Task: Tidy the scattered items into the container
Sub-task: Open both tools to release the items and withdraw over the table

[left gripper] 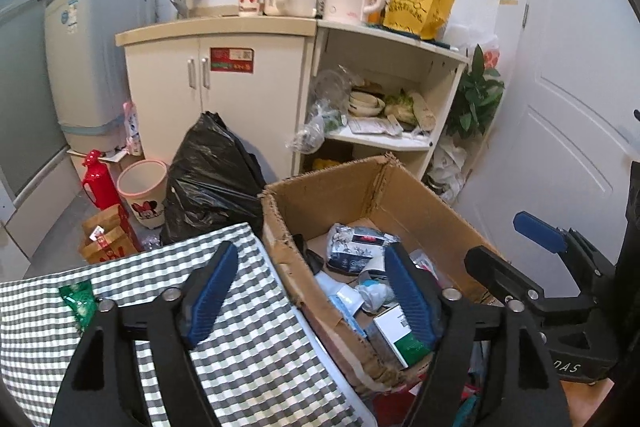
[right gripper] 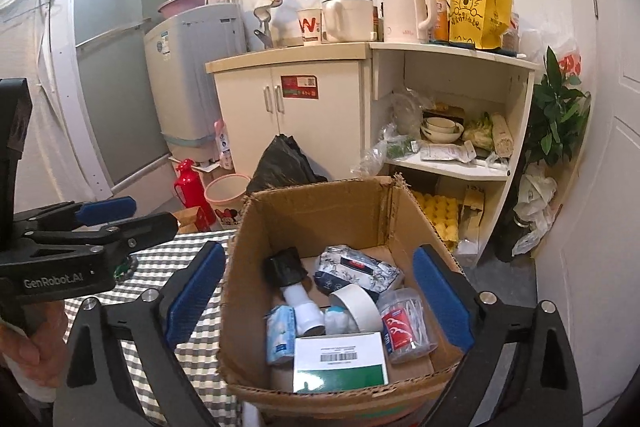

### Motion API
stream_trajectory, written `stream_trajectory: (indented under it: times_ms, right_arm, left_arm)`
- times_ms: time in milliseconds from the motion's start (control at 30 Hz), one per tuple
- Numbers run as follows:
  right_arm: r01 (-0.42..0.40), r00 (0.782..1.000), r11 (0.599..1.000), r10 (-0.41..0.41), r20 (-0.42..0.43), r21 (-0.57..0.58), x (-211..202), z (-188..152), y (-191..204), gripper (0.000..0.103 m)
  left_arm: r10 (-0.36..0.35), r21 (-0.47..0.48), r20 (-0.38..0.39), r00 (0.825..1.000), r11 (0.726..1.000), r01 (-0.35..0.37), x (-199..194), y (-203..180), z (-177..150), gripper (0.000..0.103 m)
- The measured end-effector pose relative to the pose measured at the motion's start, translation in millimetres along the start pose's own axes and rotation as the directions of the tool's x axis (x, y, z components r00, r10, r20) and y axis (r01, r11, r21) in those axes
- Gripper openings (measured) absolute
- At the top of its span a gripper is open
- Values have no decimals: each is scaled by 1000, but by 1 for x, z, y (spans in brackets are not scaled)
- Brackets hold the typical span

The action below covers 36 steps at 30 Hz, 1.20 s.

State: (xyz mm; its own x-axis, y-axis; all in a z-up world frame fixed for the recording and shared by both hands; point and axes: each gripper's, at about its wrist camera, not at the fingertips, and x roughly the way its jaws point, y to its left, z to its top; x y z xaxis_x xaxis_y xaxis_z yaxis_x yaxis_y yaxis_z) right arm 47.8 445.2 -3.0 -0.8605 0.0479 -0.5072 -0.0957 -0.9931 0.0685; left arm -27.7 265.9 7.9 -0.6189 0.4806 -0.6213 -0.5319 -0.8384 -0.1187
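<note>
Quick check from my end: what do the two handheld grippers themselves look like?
Both match: the left gripper and right gripper are black plastic frames with triangular cut-outs, silver pivot bolts and ribbed blue finger pads. White "GenRobot.AI" lettering marks the left gripper's body in the right wrist view. No cables or sleeves show.

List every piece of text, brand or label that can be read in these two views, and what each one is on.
"GenRobot.AI": side of the left gripper.
"W": red letter on the white cup on the counter.
"DAS", partly cut off: body of the right gripper.
Too small or blurred: barcode label on the green-and-white box, red sticker on the cabinet door, yellow bag print, cotton swab tub label.
</note>
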Motion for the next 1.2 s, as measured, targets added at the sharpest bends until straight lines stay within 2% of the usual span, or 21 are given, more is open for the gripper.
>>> stream_trajectory:
  times_ms: [100,267,767,967,1200]
  right_arm:
    - [4,1000,1000,-4,13,-4,-6,0,8,103]
    - [3,1000,1000,-3,11,-4,-12,0,19,103]
    - [-79,996,993,82,35,-84,-31,4,92,103]
    - [-114,992,986,120,38,-121,-38,2,124,103]
    - [-138,988,977,147,41,-164,-40,2,162,103]
  left_arm:
    - [23,-14,15,1000,1000,-23,-12,9,-2,91]
    - [58,-44,49,997,998,-55,-32,26,-7,103]
    - [191,-106,81,978,978,-182,-96,93,-32,103]
    - [252,-145,99,963,961,-236,-125,123,-43,103]
    - [326,-177,128,937,937,-302,-163,154,-62,103]
